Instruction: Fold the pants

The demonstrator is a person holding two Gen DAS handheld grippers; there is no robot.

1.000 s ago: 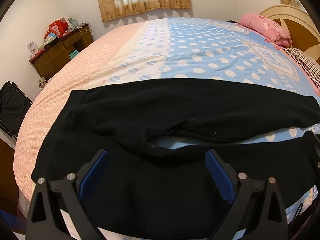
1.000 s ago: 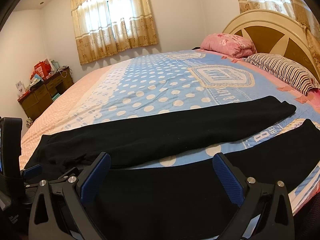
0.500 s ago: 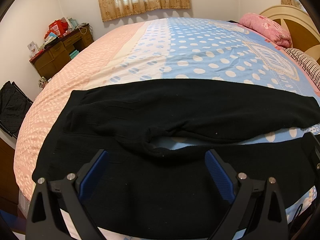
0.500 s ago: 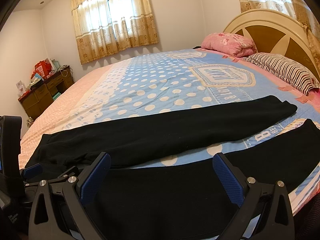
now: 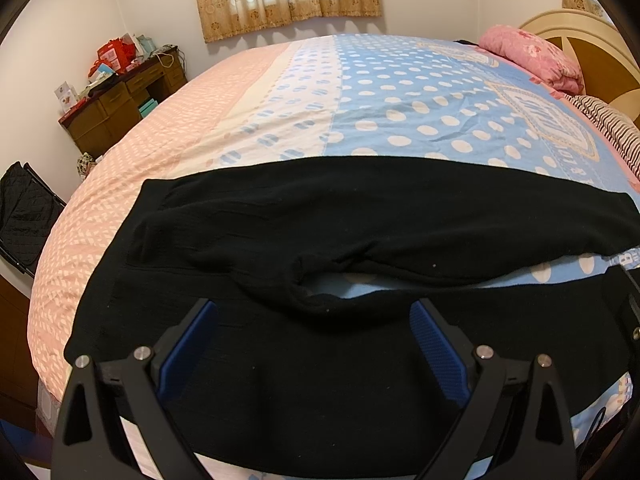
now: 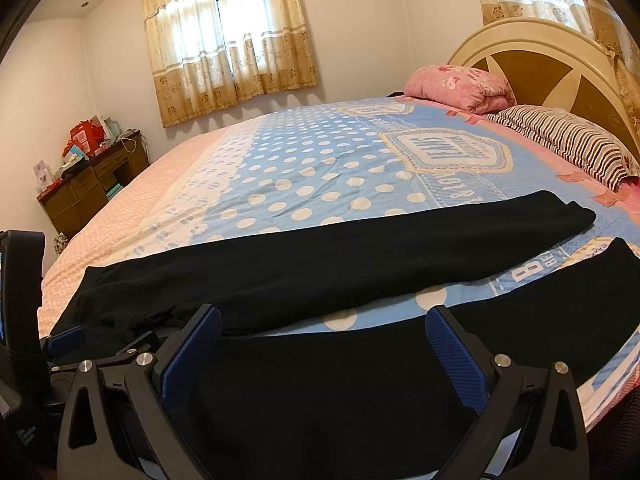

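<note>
Black pants (image 5: 320,232) lie spread flat on the bed, waistband at the left, the two legs running to the right with a strip of blue sheet between them. My left gripper (image 5: 314,312) hovers open over the near leg by the crotch, holding nothing. In the right wrist view the far leg (image 6: 360,264) stretches toward the headboard and the near leg (image 6: 360,380) lies under my right gripper (image 6: 324,320), which is open and empty. The left gripper's body (image 6: 64,344) shows at that view's left edge.
The bed (image 5: 400,92) has a pink and blue polka-dot sheet. A pink pillow (image 6: 460,84) and a striped pillow (image 6: 568,140) sit by the headboard (image 6: 540,56). A wooden desk (image 5: 116,108) with clutter stands at the far left; a black bag (image 5: 24,204) hangs nearer.
</note>
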